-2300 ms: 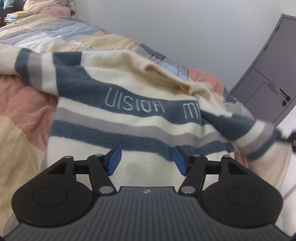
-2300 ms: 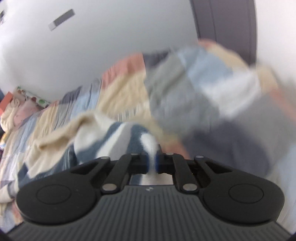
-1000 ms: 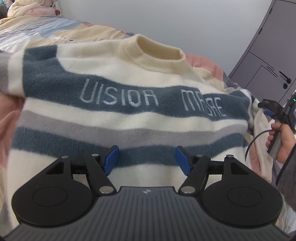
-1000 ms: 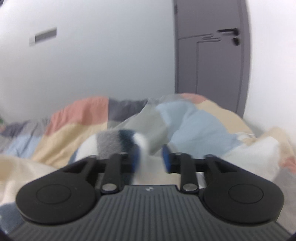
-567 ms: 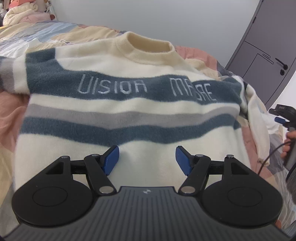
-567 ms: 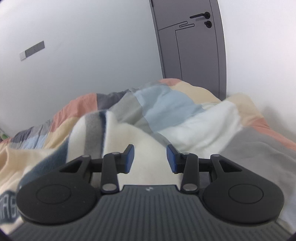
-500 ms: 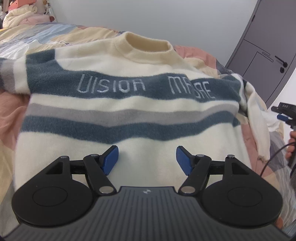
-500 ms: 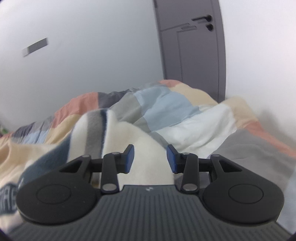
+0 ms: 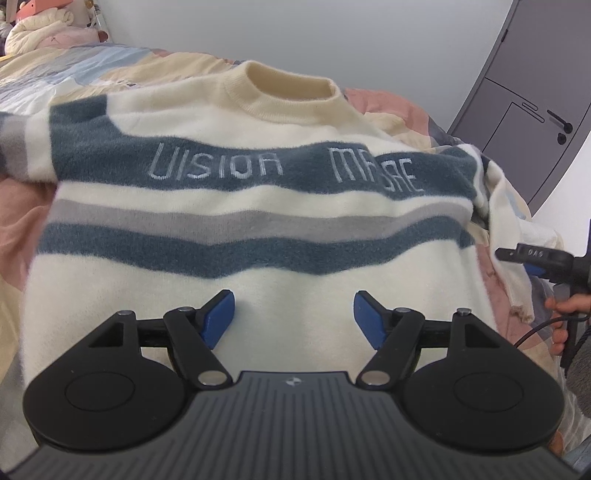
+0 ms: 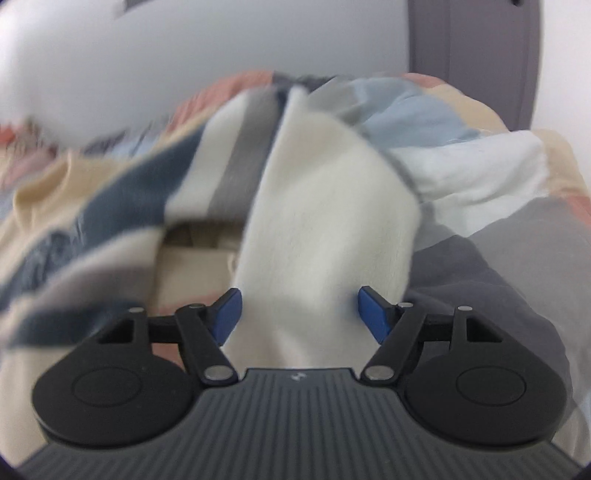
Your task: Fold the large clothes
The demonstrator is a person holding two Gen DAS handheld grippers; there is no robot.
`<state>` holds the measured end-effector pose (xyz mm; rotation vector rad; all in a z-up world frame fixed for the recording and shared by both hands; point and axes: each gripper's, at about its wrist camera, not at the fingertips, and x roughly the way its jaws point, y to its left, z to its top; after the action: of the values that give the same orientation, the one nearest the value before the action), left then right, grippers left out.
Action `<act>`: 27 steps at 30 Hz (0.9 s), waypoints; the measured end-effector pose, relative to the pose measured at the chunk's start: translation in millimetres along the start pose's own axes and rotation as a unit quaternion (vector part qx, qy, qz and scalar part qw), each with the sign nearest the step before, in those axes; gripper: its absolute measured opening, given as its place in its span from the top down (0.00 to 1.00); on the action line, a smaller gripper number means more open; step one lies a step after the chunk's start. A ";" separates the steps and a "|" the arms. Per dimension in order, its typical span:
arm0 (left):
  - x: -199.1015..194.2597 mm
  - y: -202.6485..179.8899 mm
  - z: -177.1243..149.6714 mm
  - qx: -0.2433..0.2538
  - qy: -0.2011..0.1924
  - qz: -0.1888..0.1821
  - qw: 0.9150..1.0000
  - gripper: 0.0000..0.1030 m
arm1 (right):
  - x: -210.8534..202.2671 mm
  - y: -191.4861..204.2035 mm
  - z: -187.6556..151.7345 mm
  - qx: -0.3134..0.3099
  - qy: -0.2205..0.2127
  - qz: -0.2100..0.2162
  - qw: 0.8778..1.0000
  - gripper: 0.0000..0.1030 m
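Note:
A cream sweater (image 9: 258,236) with blue and grey stripes and pale lettering lies spread front-up on the bed, collar at the far side. My left gripper (image 9: 293,314) is open and empty over its lower cream part. My right gripper (image 10: 298,310) is open, its blue pads either side of the sweater's right sleeve (image 10: 325,221), which lies on the quilt. The right gripper also shows at the right edge of the left wrist view (image 9: 532,258), held in a hand beside the sweater's right edge.
A patchwork quilt (image 9: 22,199) in peach, cream, blue and grey covers the bed (image 10: 480,206). Pillows and plush items (image 9: 40,29) lie at the far left. A grey door (image 9: 532,110) stands at the right, by a white wall.
The right gripper opened and let go of the sleeve, which now lies on the quilt. The sweater went from bunched to spread flat. The left gripper stayed open.

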<state>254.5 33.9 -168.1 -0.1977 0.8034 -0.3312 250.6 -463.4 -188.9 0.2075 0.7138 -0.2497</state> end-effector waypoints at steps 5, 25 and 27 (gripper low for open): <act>0.9 4.4 2.2 -0.017 0.003 -0.005 1.000 0.26 | -15.2 6.1 -0.7 -0.040 -0.052 -0.014 0.998 0.30; 6.9 3.9 0.0 -0.021 0.005 -0.009 1.000 0.23 | -2.2 44.7 -9.1 -0.102 0.051 -0.040 0.993 0.72; 9.6 3.8 0.0 -0.017 0.005 -0.007 1.000 0.23 | -7.2 42.0 -1.2 -0.083 0.025 -0.058 0.995 0.90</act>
<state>261.5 34.0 -175.6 -0.2329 0.8176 -0.3322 257.0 -422.1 -180.7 0.0133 0.7940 -0.2942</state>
